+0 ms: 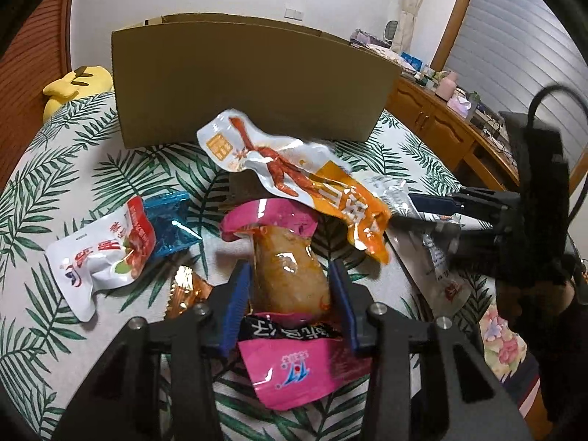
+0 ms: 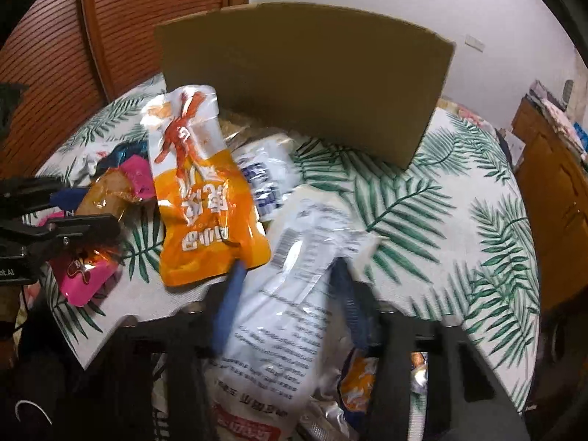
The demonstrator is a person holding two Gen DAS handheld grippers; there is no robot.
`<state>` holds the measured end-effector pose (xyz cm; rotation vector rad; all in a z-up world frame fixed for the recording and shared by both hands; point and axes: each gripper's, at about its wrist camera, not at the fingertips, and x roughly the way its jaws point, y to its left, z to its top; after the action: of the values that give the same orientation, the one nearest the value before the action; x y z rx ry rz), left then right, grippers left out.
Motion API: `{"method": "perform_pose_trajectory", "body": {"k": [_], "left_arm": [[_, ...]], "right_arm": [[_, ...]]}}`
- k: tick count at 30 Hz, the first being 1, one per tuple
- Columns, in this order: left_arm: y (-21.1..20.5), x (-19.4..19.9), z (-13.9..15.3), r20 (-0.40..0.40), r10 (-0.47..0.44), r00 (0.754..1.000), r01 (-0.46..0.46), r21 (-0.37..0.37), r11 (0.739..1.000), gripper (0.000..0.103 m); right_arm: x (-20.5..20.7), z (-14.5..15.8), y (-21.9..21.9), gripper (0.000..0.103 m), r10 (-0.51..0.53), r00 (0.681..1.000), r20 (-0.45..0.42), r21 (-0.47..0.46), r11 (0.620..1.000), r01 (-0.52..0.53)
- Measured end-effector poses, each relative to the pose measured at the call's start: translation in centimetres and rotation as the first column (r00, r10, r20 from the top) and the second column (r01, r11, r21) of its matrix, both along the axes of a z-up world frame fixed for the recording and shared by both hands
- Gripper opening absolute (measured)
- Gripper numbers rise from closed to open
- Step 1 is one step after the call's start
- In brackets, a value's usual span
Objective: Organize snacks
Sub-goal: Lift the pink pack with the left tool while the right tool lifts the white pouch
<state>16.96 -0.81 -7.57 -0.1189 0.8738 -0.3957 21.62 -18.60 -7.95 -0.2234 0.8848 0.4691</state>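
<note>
My left gripper (image 1: 290, 275) is shut on a pink snack pack (image 1: 290, 279) with a brown piece showing through its clear middle; the pack also shows in the right wrist view (image 2: 110, 191). An orange-and-white chicken-feet pack (image 1: 294, 180) lies just beyond it, also in the right wrist view (image 2: 198, 191). My right gripper (image 2: 290, 268) closes around a large white snack bag (image 2: 294, 275) and shows from the side in the left wrist view (image 1: 433, 209). A brown cardboard box (image 1: 253, 81) stands behind the snacks and shows in the right wrist view (image 2: 305, 84).
A white-and-red pack (image 1: 99, 253), a blue pack (image 1: 169, 224) and a small orange wrapper (image 1: 183, 286) lie left on the palm-leaf cloth (image 1: 55, 169). A yellow plush (image 1: 73, 84) sits at far left. A wooden cabinet (image 1: 433, 117) stands to the right.
</note>
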Motion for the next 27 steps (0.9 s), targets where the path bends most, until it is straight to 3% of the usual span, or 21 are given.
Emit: {"method": "perform_pose_trajectory", "body": {"k": [2, 6, 12, 21, 27], "left_arm": [[0.1, -0.1, 0.0, 0.003, 0.0, 1.0, 0.0, -0.004, 1.0, 0.042], [0.0, -0.3, -0.1, 0.005, -0.001, 1.0, 0.001, 0.0, 1.0, 0.042], [0.0, -0.3, 0.1, 0.007, -0.004, 1.0, 0.004, -0.006, 1.0, 0.042], [-0.1, -0.4, 0.1, 0.008, -0.014, 1.0, 0.014, -0.015, 1.0, 0.042], [-0.1, -0.4, 0.1, 0.007, -0.018, 1.0, 0.018, -0.015, 1.0, 0.042]], "right_arm": [[0.2, 0.3, -0.4, 0.012, -0.002, 1.0, -0.012, 0.013, 1.0, 0.002], [0.0, 0.4, -0.2, 0.014, -0.007, 1.0, 0.002, -0.011, 1.0, 0.008], [-0.8, 0.3, -0.1, 0.043, -0.018, 0.999, 0.033, -0.049, 0.999, 0.02], [1.2, -0.1, -1.1, 0.055, -0.016, 1.0, 0.007, -0.055, 0.998, 0.016], [3.1, -1.1, -0.1, 0.059, 0.056, 0.995, -0.088, -0.046, 0.997, -0.06]]}}
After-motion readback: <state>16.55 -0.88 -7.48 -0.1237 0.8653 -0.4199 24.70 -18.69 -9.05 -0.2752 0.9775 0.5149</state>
